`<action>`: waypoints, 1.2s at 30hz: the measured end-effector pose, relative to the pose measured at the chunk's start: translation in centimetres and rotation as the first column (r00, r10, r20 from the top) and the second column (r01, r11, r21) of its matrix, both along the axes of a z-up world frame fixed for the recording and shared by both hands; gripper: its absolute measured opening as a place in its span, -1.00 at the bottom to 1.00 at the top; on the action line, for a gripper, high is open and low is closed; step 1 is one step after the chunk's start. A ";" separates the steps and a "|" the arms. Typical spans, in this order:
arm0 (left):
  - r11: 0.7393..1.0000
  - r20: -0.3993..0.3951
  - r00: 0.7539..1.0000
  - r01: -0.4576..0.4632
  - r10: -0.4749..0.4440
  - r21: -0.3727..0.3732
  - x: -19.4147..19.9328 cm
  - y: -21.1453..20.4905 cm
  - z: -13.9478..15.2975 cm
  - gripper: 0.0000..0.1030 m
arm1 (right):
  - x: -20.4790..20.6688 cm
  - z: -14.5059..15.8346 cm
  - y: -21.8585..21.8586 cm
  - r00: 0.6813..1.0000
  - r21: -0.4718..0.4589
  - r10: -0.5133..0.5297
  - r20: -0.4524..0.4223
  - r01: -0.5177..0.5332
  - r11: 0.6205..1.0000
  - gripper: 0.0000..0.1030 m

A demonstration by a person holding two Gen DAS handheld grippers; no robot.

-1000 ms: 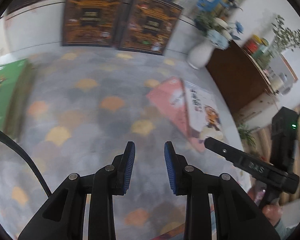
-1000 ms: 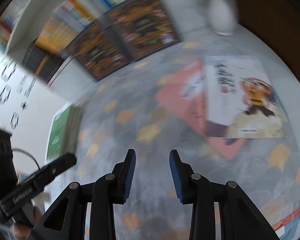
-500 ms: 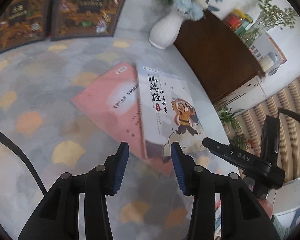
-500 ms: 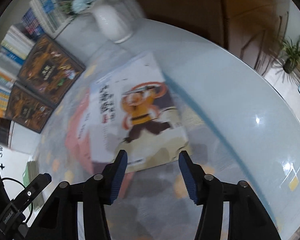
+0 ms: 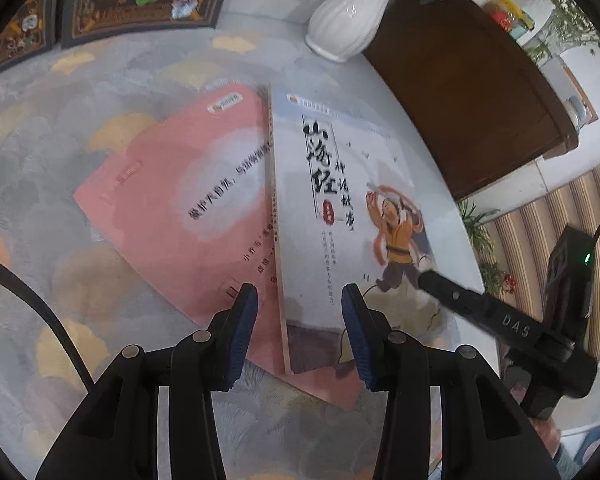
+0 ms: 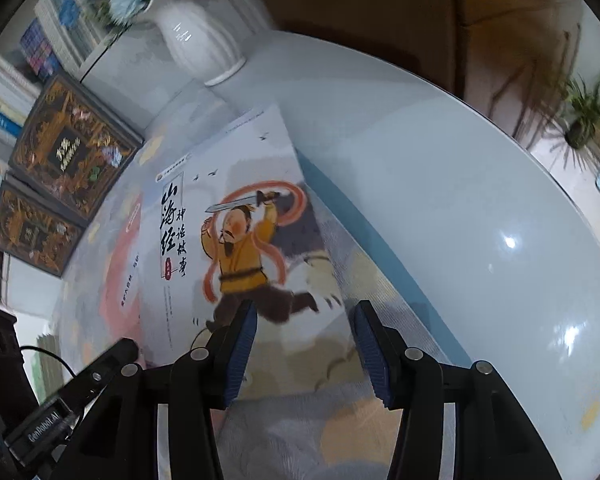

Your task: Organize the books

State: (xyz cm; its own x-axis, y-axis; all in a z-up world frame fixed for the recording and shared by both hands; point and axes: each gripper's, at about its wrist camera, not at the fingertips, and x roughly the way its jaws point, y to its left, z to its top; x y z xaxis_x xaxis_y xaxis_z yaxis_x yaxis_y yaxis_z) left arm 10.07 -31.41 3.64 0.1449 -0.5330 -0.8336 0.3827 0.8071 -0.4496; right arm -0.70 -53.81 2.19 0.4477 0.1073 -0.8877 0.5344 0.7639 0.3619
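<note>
A white book (image 5: 340, 200) with a cartoon swordsman on its cover lies flat, overlapping a pink book (image 5: 180, 200) on the patterned tablecloth. My left gripper (image 5: 300, 320) hovers open over the white book's near spine corner, nothing between its pads. In the right wrist view the white book (image 6: 240, 240) fills the middle and the pink book (image 6: 120, 260) peeks out at its left. My right gripper (image 6: 304, 332) stands open above the white book's near right part, empty. One of the right gripper's fingers (image 5: 460, 300) shows over the cover.
A white vase (image 5: 344, 16) with blue flowers stands behind the books, beside a dark wooden cabinet (image 5: 460, 80). Two ornate dark books (image 6: 68, 148) lean upright at the back, in front of a bookshelf. The round table's edge (image 6: 420, 200) curves close to the white book's right side.
Both grippers came down and swung toward the two flat books, which now look much larger. Both pairs of jaws stand wider apart than a second ago.
</note>
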 end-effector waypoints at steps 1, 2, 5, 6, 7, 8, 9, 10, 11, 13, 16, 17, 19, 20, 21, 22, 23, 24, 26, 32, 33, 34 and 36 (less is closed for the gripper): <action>1.000 0.006 1.000 0.005 -0.005 -0.006 -0.1 -0.1 -0.1 -0.20 | 0.4 0.0 0.2 1.000 -0.012 0.021 -0.003 -0.021 1.000 0.03; 1.000 0.018 1.000 0.008 -0.008 -0.021 -0.3 -0.2 -0.1 -0.20 | 0.8 0.1 0.5 0.999 -0.029 0.046 -0.008 -0.046 0.999 0.03; 1.000 0.016 1.000 -0.001 0.001 -0.016 -0.6 -0.2 0.1 -0.20 | 1.1 0.1 1.4 0.995 -0.047 0.102 -0.015 -0.103 0.994 0.03; 1.000 0.039 0.999 0.012 -0.013 0.016 -1.0 -0.3 0.2 -0.20 | 1.2 0.1 1.6 0.993 -0.055 0.113 -0.017 -0.114 0.992 0.03; 0.999 0.070 0.997 0.027 -0.030 0.046 -1.4 -0.5 0.4 -0.20 | 1.1 0.1 2.2 0.991 -0.068 0.133 -0.022 -0.134 0.989 0.03; 0.996 0.106 0.993 0.043 -0.051 0.078 -2.1 -0.6 0.7 -0.20 | 1.0 0.3 2.8 0.988 -0.081 0.151 -0.028 -0.153 0.985 0.04; 0.994 0.123 0.991 0.050 -0.061 0.096 -2.7 -0.5 0.9 -0.20 | 0.8 0.4 3.4 0.985 -0.092 0.167 -0.033 -0.170 0.981 0.06; 0.995 0.121 0.991 0.044 -0.055 0.090 -3.1 0.0 1.1 -0.20 | 0.5 0.6 3.9 0.982 -0.100 0.187 -0.036 -0.190 0.977 0.08; 0.997 0.108 0.994 0.028 -0.035 0.068 -3.7 0.9 1.4 -0.20 | 0.3 0.8 4.4 0.978 -0.109 0.203 -0.039 -0.206 0.972 0.08; 1.000 0.089 0.996 -0.001 -0.001 0.026 -4.8 3.0 1.9 -0.20 | -0.2 1.5 5.7 0.969 -0.126 0.245 -0.035 -0.248 0.961 0.08; 0.997 0.069 0.994 -0.080 0.081 -0.008 -7.5 6.8 2.0 -0.20 | -1.2 2.3 9.4 0.935 -0.159 0.354 -0.038 -0.355 0.921 0.08; 0.993 0.048 0.992 -0.114 0.115 -0.014 -8.3 8.1 1.7 -0.20 | -1.4 2.0 10.8 0.920 -0.172 0.387 -0.065 -0.392 0.904 0.08; 0.980 0.030 0.980 -0.197 0.197 0.007 -10.3 11.0 1.1 -0.20 | -1.8 1.1 13.3 0.886 -0.146 0.456 -0.085 -0.464 0.874 0.08; 0.969 0.021 0.969 -0.246 0.246 0.017 -11.5 12.9 0.8 -0.20 | -1.9 0.8 14.5 0.869 -0.128 0.488 -0.089 -0.495 0.859 0.08; 0.958 0.012 0.958 -0.286 0.286 0.021 -12.5 14.5 0.7 -0.20 | -2.3 0.4 16.2 0.844 -0.109 0.528 -0.093 -0.536 0.837 0.08; 0.946 0.006 0.946 -0.323 0.323 0.023 -13.3 15.9 0.6 -0.20 | -2.6 0.2 17.6 0.824 -0.095 0.559 -0.092 -0.566 0.819 0.08; 0.929 0.006 0.929 -0.369 0.369 0.029 -14.3 17.7 0.5 -0.20 | -3.0 0.0 19.2 0.802 -0.080 0.591 -0.090 -0.597 0.798 0.08; 0.918 0.008 0.919 -0.395 0.395 0.036 -14.7 18.7 0.5 -0.20 | -3.2 -0.1 20.1 0.785 -0.068 0.613 -0.087 -0.619 0.782 0.08; 0.884 0.005 0.884 -0.466 0.467 0.043 -15.7 21.7 0.1 -0.20 | -4.0 -0.6 23.2 0.724 -0.031 0.687 -0.066 -0.689 0.724 0.08; 0.794 0.000 0.794 -0.608 0.608 0.015 -17.8 27.1 -0.1 -0.20 | -4.9 -0.8 25.5 0.685 -0.031 0.726 -0.058 -0.729 0.684 0.02; 0.790 -0.008 0.790 -0.613 0.613 0.015 -18.1 27.0 -0.4 -0.20 | -5.1 -0.9 25.6 0.682 -0.056 0.728 -0.073 -0.731 0.680 0.02; 0.791 -0.025 0.790 -0.612 0.612 0.011 -18.3 27.0 -0.8 -0.21 | -5.2 -0.9 25.7 0.679 -0.070 0.730 -0.079 -0.734 0.675 0.02; 0.803 -0.002 0.804 -0.595 0.595 0.016 -18.6 26.2 -0.7 -0.20 | -5.6 -0.7 26.3 0.664 -0.114 0.743 -0.085 -0.747 0.655 -0.04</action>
State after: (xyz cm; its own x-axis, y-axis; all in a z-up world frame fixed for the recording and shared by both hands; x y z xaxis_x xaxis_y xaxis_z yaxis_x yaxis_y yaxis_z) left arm -8.53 -5.19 2.99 0.4244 -0.3321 -0.8424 -0.1779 0.8816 -0.4372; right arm -6.31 -27.52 1.45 0.2433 0.2790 -0.9290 -0.2263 0.9476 0.2254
